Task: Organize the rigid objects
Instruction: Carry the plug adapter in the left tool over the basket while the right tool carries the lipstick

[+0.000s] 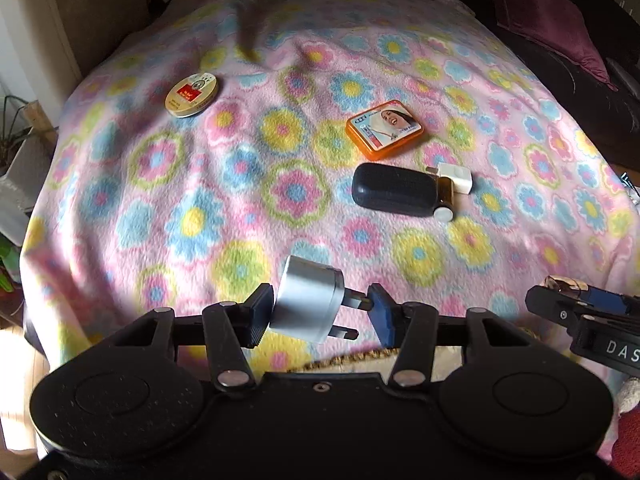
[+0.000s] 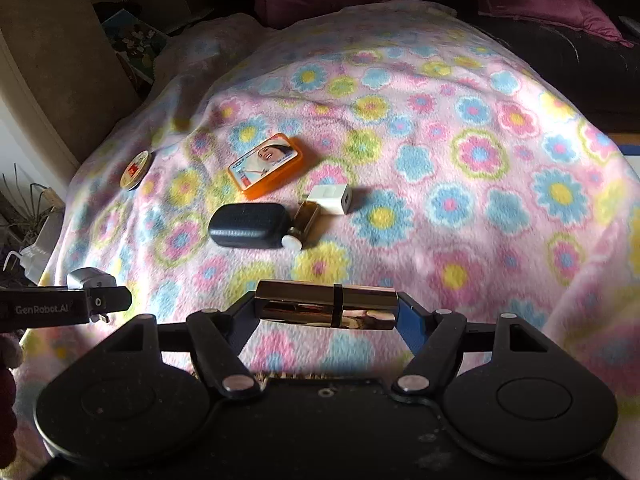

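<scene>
The left gripper [image 1: 318, 312] is clamping a silver plug adapter [image 1: 308, 304] in its jaws above the flowered blanket [image 1: 248, 184], while the right gripper [image 2: 326, 312] is gripping a gold tube [image 2: 326, 308] endwise; a black case [image 1: 394, 190] is lying mid-blanket.

Left gripper [image 1: 318, 310]: my matte black frame, two round housings, silver rivets on the linkage arms.
Pads [image 1: 382, 316]: blue on the right finger, ribbed black on the left.
Right gripper [image 2: 326, 312]: the same black build; blue pad inside the right finger.
Markings: white "GenRobot.AI" lettering along the side.
</scene>
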